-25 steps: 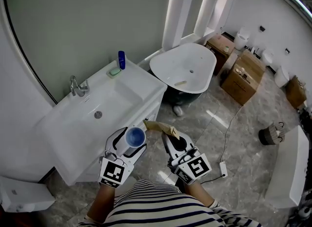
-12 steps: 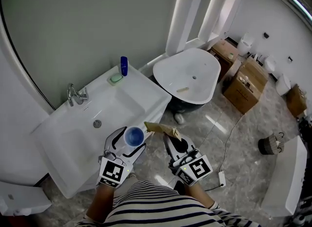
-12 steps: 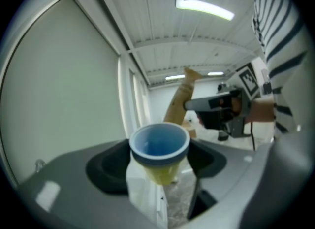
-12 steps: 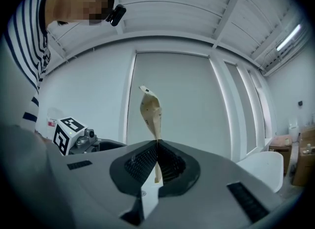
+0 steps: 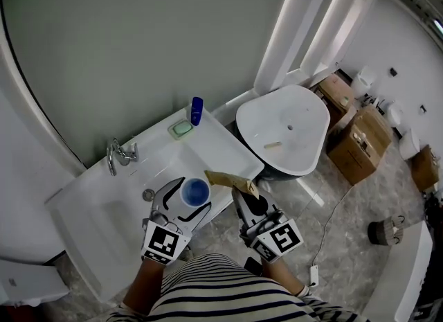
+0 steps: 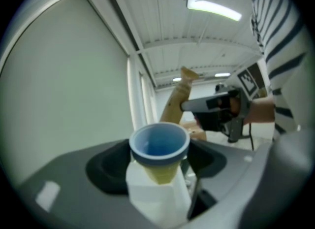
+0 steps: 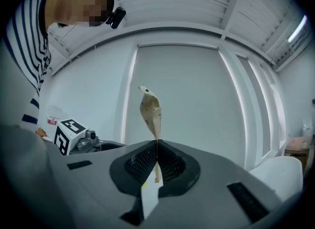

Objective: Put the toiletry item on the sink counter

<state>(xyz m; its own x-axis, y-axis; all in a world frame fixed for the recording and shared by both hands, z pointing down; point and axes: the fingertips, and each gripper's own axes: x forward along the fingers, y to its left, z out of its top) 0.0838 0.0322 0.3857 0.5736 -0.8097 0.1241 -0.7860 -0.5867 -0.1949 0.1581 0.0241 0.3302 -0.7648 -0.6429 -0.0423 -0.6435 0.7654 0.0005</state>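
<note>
A blue-rimmed cup (image 5: 195, 191) stands upright between the wide-set jaws of my left gripper (image 5: 184, 197), which is shut on it, over the front part of the white sink counter (image 5: 232, 153). In the left gripper view the cup (image 6: 159, 144) fills the gap between the jaws. My right gripper (image 5: 242, 201) is shut on a thin tan packet (image 5: 228, 179) that sticks out past its tips, at the counter's front right corner. The right gripper view shows the packet (image 7: 151, 112) pinched edge-on between closed pads.
A chrome faucet (image 5: 118, 154) stands at the basin's back left. A green soap dish (image 5: 182, 128) and a blue bottle (image 5: 196, 111) sit at the counter's back right corner. A white bathtub (image 5: 287, 130) and cardboard boxes (image 5: 360, 140) lie to the right.
Both grippers have moved forward together toward the sink, from over the floor in front of it to over its front edge. Cup and packet stay held as before.
</note>
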